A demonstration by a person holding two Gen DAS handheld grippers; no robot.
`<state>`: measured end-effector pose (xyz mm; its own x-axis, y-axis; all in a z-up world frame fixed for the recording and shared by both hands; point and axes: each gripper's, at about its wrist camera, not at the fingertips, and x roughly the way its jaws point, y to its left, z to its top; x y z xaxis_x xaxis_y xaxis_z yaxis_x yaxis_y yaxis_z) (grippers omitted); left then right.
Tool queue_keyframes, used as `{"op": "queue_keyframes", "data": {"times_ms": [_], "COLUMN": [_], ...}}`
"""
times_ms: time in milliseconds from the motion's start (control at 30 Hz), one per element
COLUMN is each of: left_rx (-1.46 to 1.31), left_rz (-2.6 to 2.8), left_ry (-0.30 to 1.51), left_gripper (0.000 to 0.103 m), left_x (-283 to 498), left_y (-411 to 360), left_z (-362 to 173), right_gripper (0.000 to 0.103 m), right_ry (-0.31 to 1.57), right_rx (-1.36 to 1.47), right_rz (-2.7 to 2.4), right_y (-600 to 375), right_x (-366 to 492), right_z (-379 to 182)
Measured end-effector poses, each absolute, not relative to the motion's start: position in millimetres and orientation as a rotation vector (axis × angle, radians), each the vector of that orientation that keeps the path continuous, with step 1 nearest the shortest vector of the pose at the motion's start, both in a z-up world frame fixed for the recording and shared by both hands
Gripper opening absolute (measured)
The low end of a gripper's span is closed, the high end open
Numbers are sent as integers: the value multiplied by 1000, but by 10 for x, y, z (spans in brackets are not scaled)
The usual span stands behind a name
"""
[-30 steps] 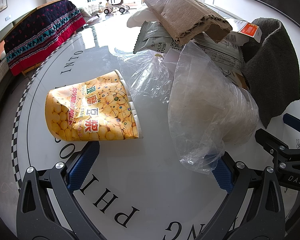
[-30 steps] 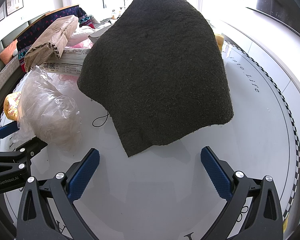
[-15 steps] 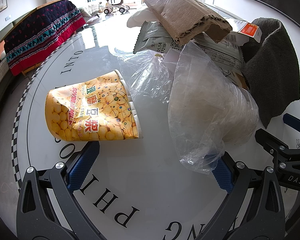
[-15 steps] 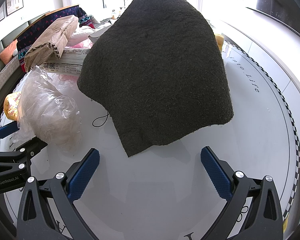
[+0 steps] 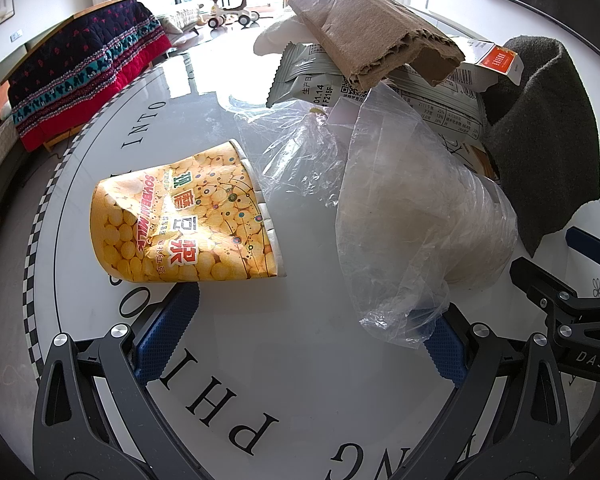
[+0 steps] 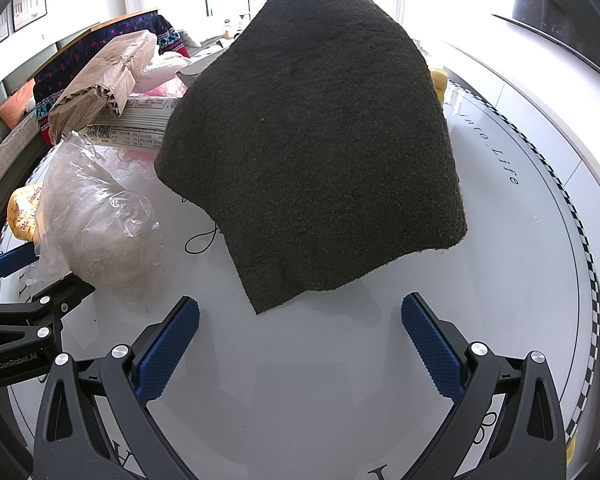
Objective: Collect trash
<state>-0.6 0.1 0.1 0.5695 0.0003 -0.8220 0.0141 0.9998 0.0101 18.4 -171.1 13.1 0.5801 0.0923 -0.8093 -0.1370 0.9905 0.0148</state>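
A crushed yellow soybean-milk cup lies on its side on the white round table. A clear plastic bag lies to its right, its lower edge over my left gripper's right fingertip. Behind are grey snack wrappers and torn brown cardboard. My left gripper is open and empty, just short of the cup and bag. A dark grey felt cloth is draped in a mound. My right gripper is open and empty, just short of the cloth's lower edge.
A box with an orange label sits by the cardboard. A patterned quilt hangs on a bench beyond the table's left edge. The left gripper's body shows at the right wrist view's left. A thin black loop lies by the cloth.
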Motion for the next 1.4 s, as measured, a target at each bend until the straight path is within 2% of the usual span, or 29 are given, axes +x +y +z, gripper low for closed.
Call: {"op": "queue_keyframes", "data": {"times_ms": [933, 1400], "left_rx": [18, -48], "left_rz": [-13, -58], "left_ry": [973, 922], "left_gripper": [98, 98], "left_x": [-14, -362], "left_y": [1, 460], "left_z": [1, 329], "right_gripper": [100, 100], "right_ry": [948, 873], "right_rx": [-40, -55], "right_rz": [145, 290], "right_y": [-1717, -1839], "right_x": [179, -368], "right_z": [138, 701]}}
